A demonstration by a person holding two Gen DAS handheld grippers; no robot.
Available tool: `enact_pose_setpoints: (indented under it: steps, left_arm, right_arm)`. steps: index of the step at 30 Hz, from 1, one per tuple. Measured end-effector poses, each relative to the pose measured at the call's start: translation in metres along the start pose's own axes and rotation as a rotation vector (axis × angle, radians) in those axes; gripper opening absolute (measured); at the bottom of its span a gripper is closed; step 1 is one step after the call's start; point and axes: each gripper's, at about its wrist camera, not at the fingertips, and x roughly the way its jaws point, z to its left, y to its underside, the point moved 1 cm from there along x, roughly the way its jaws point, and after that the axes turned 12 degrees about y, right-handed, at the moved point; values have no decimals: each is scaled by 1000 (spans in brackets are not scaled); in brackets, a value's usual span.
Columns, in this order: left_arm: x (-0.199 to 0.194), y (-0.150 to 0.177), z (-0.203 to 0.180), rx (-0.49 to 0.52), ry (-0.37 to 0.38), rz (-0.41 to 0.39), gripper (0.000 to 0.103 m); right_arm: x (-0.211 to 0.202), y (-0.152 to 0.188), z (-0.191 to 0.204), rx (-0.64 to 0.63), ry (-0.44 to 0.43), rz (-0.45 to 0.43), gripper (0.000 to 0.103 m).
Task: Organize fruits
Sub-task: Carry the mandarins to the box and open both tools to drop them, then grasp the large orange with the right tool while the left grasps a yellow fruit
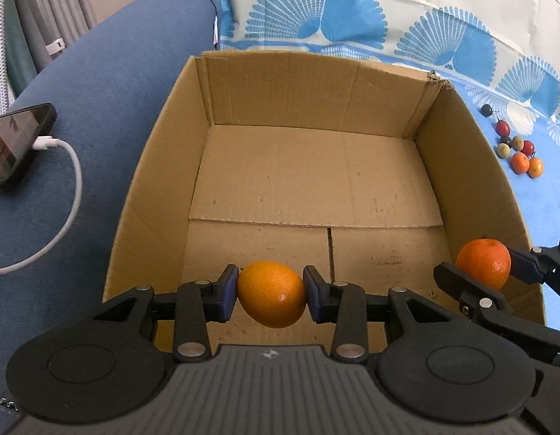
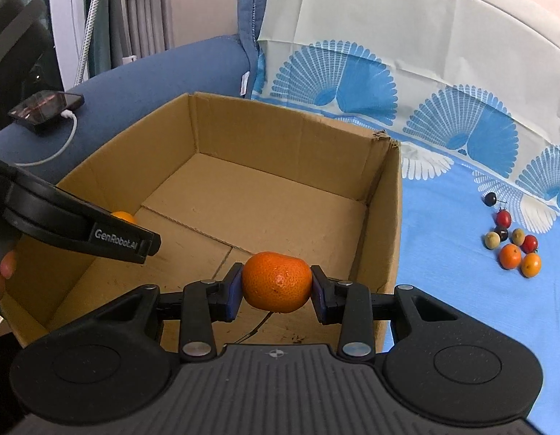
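The cardboard box point(image 1: 316, 166) sits bare inside on the blue patterned cloth point(image 2: 454, 290), so sorting has barely begun. Over its near end, the left tool point(image 1: 271, 294) clamps a yellow-orange fruit point(image 1: 271, 294) and the right tool point(image 2: 277, 282) clamps a mandarin point(image 2: 277, 282). A cluster of small fruits point(image 2: 512, 239) waits right of the box; their kinds are hard to make out.

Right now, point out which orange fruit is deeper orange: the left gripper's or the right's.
The right gripper holds it: a reddish-orange mandarin. The left gripper's orange is paler, yellower.
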Motion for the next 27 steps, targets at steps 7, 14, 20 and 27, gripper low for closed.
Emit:
enact_pose_setpoints:
  steps: [7,14,20,27]
  left_arm:
    - [-20,-6,-9,71,-100,-44,103]
    - [-61,7,-22,67,-117,-25,103]
    - [-114,31,-46,72,-84,-71,103]
    - [-157,54,-74,93,-83,-112,103]
  right_arm:
    - [-31,-2,-4,-37,10,-99,84]
    - [-81,10,-15,59,7,-45,94]
    - [-136,21,-23,128,1,-47,100]
    - [-188,37,-38,161,51,-89,102]
